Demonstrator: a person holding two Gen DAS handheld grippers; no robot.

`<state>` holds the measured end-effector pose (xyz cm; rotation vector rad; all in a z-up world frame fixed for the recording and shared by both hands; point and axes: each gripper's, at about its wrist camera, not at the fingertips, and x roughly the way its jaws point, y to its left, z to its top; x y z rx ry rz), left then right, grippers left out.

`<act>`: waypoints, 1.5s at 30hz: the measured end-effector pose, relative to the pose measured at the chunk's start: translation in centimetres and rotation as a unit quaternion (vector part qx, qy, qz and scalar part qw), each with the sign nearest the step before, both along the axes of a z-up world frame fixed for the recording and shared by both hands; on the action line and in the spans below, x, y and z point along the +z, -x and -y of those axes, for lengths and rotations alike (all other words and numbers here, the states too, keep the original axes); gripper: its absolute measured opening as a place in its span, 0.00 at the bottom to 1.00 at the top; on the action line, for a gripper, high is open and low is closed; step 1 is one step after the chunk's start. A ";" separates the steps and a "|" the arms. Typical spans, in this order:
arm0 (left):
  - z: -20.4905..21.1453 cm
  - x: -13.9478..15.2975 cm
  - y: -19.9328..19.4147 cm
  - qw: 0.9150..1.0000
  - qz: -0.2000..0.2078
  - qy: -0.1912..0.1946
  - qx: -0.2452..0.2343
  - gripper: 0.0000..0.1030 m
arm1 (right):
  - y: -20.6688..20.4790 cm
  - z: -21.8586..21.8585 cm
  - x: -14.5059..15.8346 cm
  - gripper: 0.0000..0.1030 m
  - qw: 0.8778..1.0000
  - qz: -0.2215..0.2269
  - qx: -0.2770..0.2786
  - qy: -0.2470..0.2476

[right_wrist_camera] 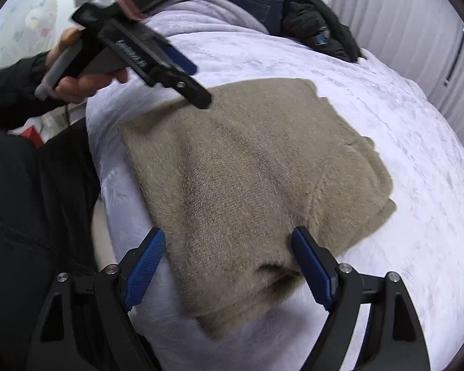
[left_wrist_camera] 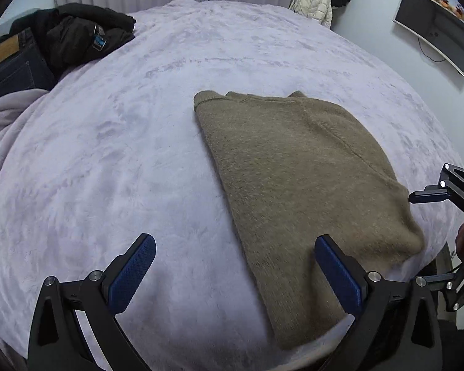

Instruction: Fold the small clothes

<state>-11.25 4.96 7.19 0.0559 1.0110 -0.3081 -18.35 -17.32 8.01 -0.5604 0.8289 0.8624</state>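
Observation:
A khaki knitted sweater (left_wrist_camera: 297,160) lies folded flat on the lilac fleece bedspread (left_wrist_camera: 114,142). My left gripper (left_wrist_camera: 235,244) is open and empty, held just above the sweater's near left edge. The sweater also shows in the right wrist view (right_wrist_camera: 250,179). My right gripper (right_wrist_camera: 229,238) is open and empty, its fingers astride the sweater's near folded corner. The left gripper (right_wrist_camera: 198,85) shows in the right wrist view above the sweater's far side, blurred. The right gripper's fingers (left_wrist_camera: 423,197) show at the right edge of the left wrist view.
Dark jeans (left_wrist_camera: 12,61) and a black jacket (left_wrist_camera: 83,34) lie piled at the bed's far left. A cream coat (left_wrist_camera: 315,0) hangs by the curtains. A monitor (left_wrist_camera: 436,27) is on the right wall. The person's dark-clad body (right_wrist_camera: 31,216) stands at the bed edge.

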 end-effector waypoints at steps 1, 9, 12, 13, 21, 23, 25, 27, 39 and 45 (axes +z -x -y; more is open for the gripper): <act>0.3 0.0 0.7 1.000 0.001 -0.005 -0.004 1.00 | 0.9 0.1 0.8 0.84 1.000 0.000 0.003 -0.020; 1.3 -4.4 1.1 0.998 -0.046 -0.037 0.000 1.00 | 2.6 -1.3 -3.2 0.84 0.999 -0.024 -0.021 0.019; 1.2 -4.6 1.4 0.998 -0.048 -0.041 0.005 1.00 | 2.1 -0.2 -3.7 0.84 0.999 -0.029 -0.030 0.001; 1.3 -4.3 1.5 0.998 -0.046 -0.044 0.008 1.00 | 2.0 -0.1 -3.2 0.84 0.999 -0.035 -0.033 -0.004; 1.6 -4.0 0.9 0.996 -0.060 -0.055 0.026 1.00 | -0.7 -0.4 1.5 0.84 0.997 -0.020 -0.063 -0.051; 1.7 -4.0 1.0 0.996 -0.061 -0.060 0.031 1.00 | -2.1 -0.4 0.9 0.84 0.993 -0.057 -0.080 -0.066; 2.0 -4.1 1.0 0.995 -0.062 -0.064 0.033 1.00 | -3.2 -0.5 -0.8 0.84 0.988 -0.098 -0.099 -0.066; 2.1 -4.0 0.9 0.995 -0.061 -0.073 0.037 1.00 | -3.5 -0.3 -1.9 0.84 0.986 -0.103 -0.110 -0.069; 4.2 -1.9 -6.4 0.986 -0.045 -0.126 0.096 1.00 | -9.7 0.3 0.3 0.84 0.973 -0.104 -0.176 -0.103; 4.3 -2.9 -6.1 0.986 -0.043 -0.122 0.108 1.00 | -10.8 -0.5 -1.5 0.85 0.969 -0.117 -0.199 -0.090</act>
